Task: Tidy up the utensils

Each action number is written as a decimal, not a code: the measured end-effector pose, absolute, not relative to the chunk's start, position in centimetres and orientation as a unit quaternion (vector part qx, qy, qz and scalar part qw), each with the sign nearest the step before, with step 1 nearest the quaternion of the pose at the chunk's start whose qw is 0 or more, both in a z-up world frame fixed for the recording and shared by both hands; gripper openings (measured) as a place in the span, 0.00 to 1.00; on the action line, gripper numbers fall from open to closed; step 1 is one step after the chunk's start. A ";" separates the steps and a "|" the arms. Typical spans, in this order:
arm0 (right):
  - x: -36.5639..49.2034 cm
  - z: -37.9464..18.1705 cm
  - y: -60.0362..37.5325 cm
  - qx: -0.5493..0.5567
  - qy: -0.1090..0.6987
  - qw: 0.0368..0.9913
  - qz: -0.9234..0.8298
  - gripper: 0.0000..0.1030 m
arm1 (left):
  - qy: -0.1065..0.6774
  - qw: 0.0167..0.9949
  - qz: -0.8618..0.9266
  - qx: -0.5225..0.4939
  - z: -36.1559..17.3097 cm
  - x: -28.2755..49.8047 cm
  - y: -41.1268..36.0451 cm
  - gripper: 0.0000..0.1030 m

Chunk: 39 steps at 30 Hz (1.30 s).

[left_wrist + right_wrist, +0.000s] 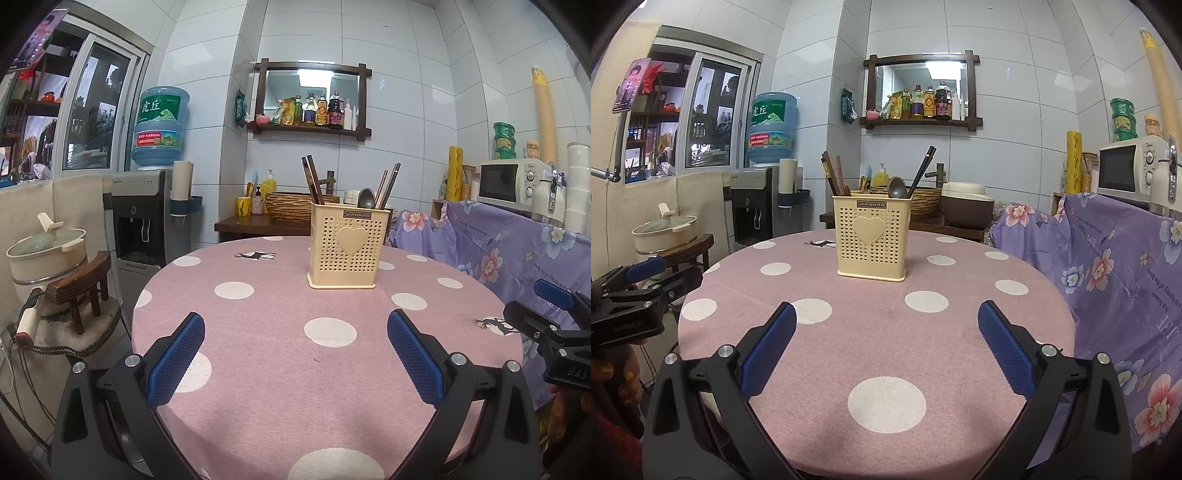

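A cream perforated utensil holder (347,247) with a heart on its front stands upright at the far middle of the round pink polka-dot table (280,369). It holds several dark chopsticks (314,181) and a grey spoon (365,197). It also shows in the right wrist view (871,240), with its chopsticks (921,170) and spoon (897,186). My left gripper (295,354) is open and empty above the near part of the table. My right gripper (886,347) is open and empty too, held over the table (886,332) well short of the holder.
A purple floral cloth (1108,266) drapes furniture along the table's right edge, with a microwave (1126,170) on it. A water dispenser (144,221), a lidded pot (44,254) and a small wooden stool (81,284) stand at the left. A wooden counter with a basket (291,208) is behind the table.
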State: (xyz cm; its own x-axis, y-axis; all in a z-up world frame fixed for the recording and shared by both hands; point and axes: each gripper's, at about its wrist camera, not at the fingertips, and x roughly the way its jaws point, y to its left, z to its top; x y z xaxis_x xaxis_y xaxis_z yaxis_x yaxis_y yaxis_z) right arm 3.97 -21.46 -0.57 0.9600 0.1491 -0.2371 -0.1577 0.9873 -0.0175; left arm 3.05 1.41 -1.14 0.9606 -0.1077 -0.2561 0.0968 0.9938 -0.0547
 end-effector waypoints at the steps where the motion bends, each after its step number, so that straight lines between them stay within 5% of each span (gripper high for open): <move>1: 3.9 -0.6 -21.5 -0.018 0.118 0.990 0.079 0.94 | 0.132 0.990 -0.052 -0.021 -1.1 3.1 1.4 0.95; 39: 4.3 -1.1 -21.6 -0.010 0.132 0.988 0.079 0.94 | 0.140 0.989 -0.048 -0.026 -1.2 3.3 1.3 0.95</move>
State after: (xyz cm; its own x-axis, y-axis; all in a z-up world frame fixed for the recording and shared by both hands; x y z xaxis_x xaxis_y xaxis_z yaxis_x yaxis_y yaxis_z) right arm 4.25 -21.62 -1.10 0.9529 0.1525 -0.2623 -0.1580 0.9874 0.0003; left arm 3.32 1.30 -1.24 0.9561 -0.1013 -0.2750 0.0869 0.9941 -0.0642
